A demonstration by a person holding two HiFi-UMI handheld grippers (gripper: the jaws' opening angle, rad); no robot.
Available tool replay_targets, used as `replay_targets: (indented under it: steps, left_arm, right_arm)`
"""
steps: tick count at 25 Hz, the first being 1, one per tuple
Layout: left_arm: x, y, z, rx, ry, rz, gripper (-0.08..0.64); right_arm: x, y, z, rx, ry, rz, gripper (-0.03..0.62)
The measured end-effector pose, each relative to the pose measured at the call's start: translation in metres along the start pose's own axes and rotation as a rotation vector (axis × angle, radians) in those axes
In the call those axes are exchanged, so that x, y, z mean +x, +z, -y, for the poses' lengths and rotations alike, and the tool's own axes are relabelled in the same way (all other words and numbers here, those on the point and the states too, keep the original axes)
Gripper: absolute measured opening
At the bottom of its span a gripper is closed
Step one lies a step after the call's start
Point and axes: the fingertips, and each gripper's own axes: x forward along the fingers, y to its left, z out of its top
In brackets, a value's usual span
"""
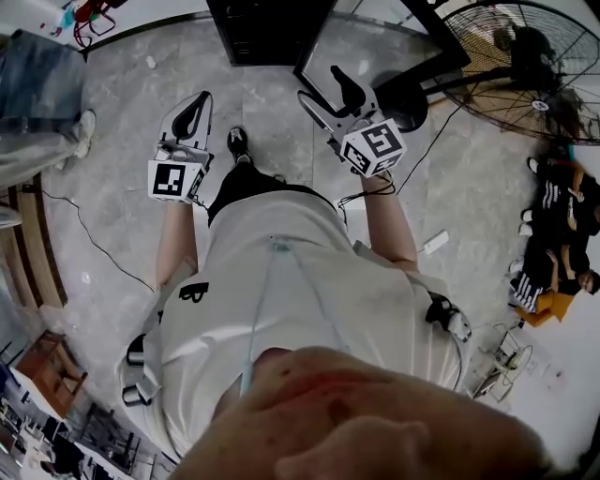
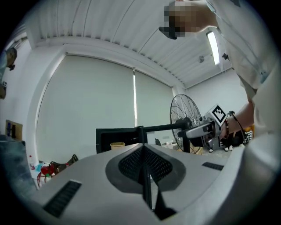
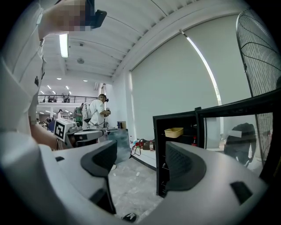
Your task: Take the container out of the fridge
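Observation:
The black fridge [image 1: 267, 28] stands ahead of me on the floor with its glass door [image 1: 375, 47] swung open. On an upper shelf inside sits a shallow yellow container [image 3: 174, 132], also visible as the yellow container [image 2: 117, 145] in the left gripper view. A small red bottle [image 3: 194, 140] stands beside it. My left gripper [image 1: 202, 99] is held in the air well short of the fridge, its pads pressed together and empty [image 2: 142, 147]. My right gripper [image 1: 325, 91] hovers near the open door with its jaws apart and nothing between them [image 3: 140, 160].
A large standing fan [image 1: 525, 66] is at the right of the fridge. People sit on the floor at the far right [image 1: 553, 234], and a person in jeans [image 1: 37, 94] stands at the left. Wooden furniture [image 1: 28, 253] lines the left edge. Cables run over the concrete floor.

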Motion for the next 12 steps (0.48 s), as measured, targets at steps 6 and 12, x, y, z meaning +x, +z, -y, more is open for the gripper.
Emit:
replay_targets:
  steps: [6, 12]
  left_arm:
    - [0.026, -0.003, -0.024, -0.023, -0.019, 0.020, 0.009]
    - [0.061, -0.003, -0.053, 0.000, -0.046, 0.009, 0.009]
  right_arm:
    - [0.023, 0.006, 0.016, -0.009, -0.021, 0.001, 0.330]
    - [0.054, 0.017, 0.041, 0.003, -0.031, -0.004, 0.330]
